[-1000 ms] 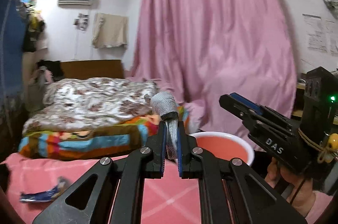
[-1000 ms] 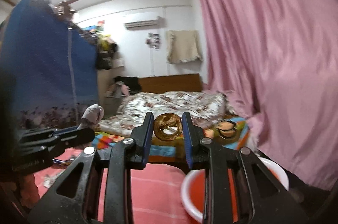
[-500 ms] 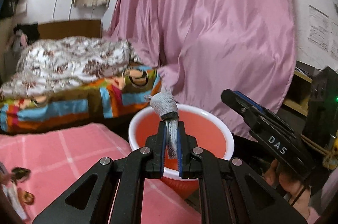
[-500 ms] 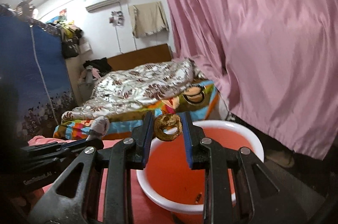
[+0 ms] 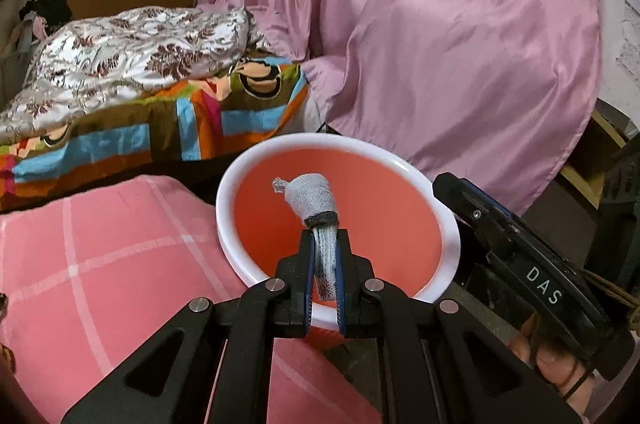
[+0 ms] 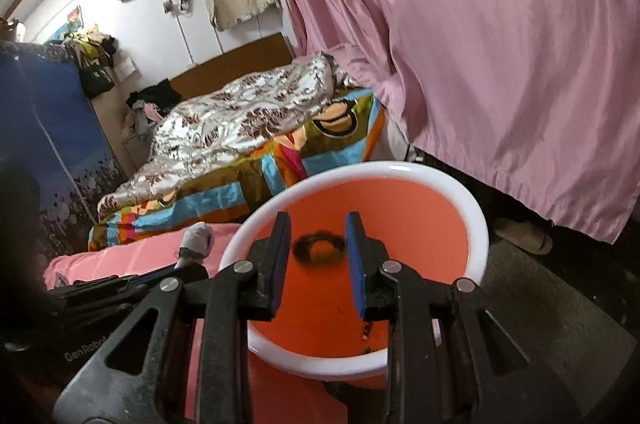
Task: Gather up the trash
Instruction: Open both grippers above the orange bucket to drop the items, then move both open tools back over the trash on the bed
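Left gripper (image 5: 323,266) fingers clamped on grey mesh-wrapped wad (image 5: 310,192), wad pointing far, directly above orange white-rimmed plastic bin (image 5: 448,220). Right gripper (image 6: 319,258) fingers apart, empty; blurred brown ring-shaped scrap (image 6: 319,249) between them, over bin interior.

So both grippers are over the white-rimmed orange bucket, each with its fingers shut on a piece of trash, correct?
Only the left gripper is shut on trash, the grey mesh-wrapped wad. In the right wrist view the right gripper stands open over the white-rimmed orange bucket, and the blurred brown ring-shaped scrap is loose between its fingers.
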A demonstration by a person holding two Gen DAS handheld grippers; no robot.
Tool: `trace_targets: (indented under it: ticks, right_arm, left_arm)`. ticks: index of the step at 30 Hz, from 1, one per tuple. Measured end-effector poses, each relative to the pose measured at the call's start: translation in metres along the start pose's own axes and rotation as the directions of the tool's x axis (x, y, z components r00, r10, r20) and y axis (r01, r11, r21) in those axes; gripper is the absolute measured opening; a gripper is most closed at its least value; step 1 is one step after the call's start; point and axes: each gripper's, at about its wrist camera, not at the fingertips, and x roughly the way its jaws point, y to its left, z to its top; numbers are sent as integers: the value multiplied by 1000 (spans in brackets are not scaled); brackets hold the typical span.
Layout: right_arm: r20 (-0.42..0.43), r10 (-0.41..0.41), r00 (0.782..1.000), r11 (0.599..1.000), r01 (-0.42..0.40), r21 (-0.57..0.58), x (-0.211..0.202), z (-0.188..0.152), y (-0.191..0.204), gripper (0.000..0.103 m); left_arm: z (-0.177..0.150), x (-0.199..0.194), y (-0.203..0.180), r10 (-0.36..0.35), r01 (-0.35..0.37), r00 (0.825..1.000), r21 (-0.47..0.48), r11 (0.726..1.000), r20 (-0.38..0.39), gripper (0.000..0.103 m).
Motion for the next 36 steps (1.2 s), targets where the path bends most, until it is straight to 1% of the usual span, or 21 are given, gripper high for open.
trace_targets:
  ticks: [7,8,9,11,13,16,18,20,22,23,25,27,28,29,30,31,32,33,34,35,36]
  right_arm:
    - [-12,-2,1000,1000,2,9,1,0,-2,36]
    - [-13,-1,1000,1000,2,11,0,-1,-3,36]
    - [-14,-1,1000,1000,2,14,0,-1,-3,36]
    - [-15,-2,1000,1000,2,16,1,0,-4,37]
    - [-10,-2,1000,1000,2,15,0,1,-3,38]
    - [12,-1,1000,1000,1,9,-5,1,0,46]
    - [36,5,999,1000,-5,6,-9,2,4,55]
    - [70,13,997,1000,-13,1,-17,4,8,60]
    - [110,22,994,1000,-21,-9,-25,5,15,66]
    - [130,28,991,1000,-27,-14,-29,6,18,70]
    - [162,45,986,999,-42,-23,-37,6,25,79]
    - [208,69,976,997,-62,-42,-47,6,37,90]
    - [226,85,970,996,-75,-53,-51,6,42,93]
    - [243,101,965,994,-87,-67,-55,6,48,97]
    - [253,111,961,993,-94,-76,-59,6,53,102]
    - [273,129,953,990,-107,-93,-64,5,61,103]
    - [291,154,944,986,-127,-109,-69,3,70,103]
    - [304,178,936,982,-147,-122,-74,2,77,103]
    - [313,205,927,976,-169,-137,-79,1,85,103]
    - [319,222,921,972,-182,-150,-82,-1,91,103]
    - [331,246,911,965,-198,-172,-87,-4,102,103]
  left_arm:
    - [-6,14,2,18,-19,998,-12,1000,-56,10]
    - [-6,14,3,14,-15,998,-17,1000,-58,14]
    - [-5,14,4,10,-11,998,-22,1000,-59,22]
    - [-5,12,8,4,-6,999,-41,999,-45,32]
    - [-4,7,10,-6,4,1000,-61,998,-31,33]
    - [-1,-3,13,0,-1,1000,-90,996,-14,33]
    - [1,-12,13,16,-16,1000,-96,995,6,33]
    - [2,-22,14,34,-31,999,-101,994,32,34]
    - [2,-35,16,51,-44,997,-111,993,62,40]
    - [1,-44,19,66,-55,994,-122,991,87,44]
    - [-1,-61,23,86,-68,988,-139,988,126,47]
    - [-3,-79,28,115,-91,980,-150,984,159,50]
    - [-4,-89,31,130,-103,976,-156,982,177,52]
    - [-6,-100,35,149,-117,969,-165,979,199,58]
    - [-9,-111,37,166,-129,962,-173,976,218,68]
    - [-10,-122,41,189,-146,951,-186,972,244,76]
    - [-13,-135,46,218,-165,936,-200,966,276,91]
    - [-17,-150,50,250,-186,914,-219,958,318,97]
    - [-20,-159,53,269,-197,898,-230,953,348,97]
    - [-24,-172,57,290,-209,878,-240,948,381,97]
    - [-27,-182,59,309,-224,864,-245,943,398,97]
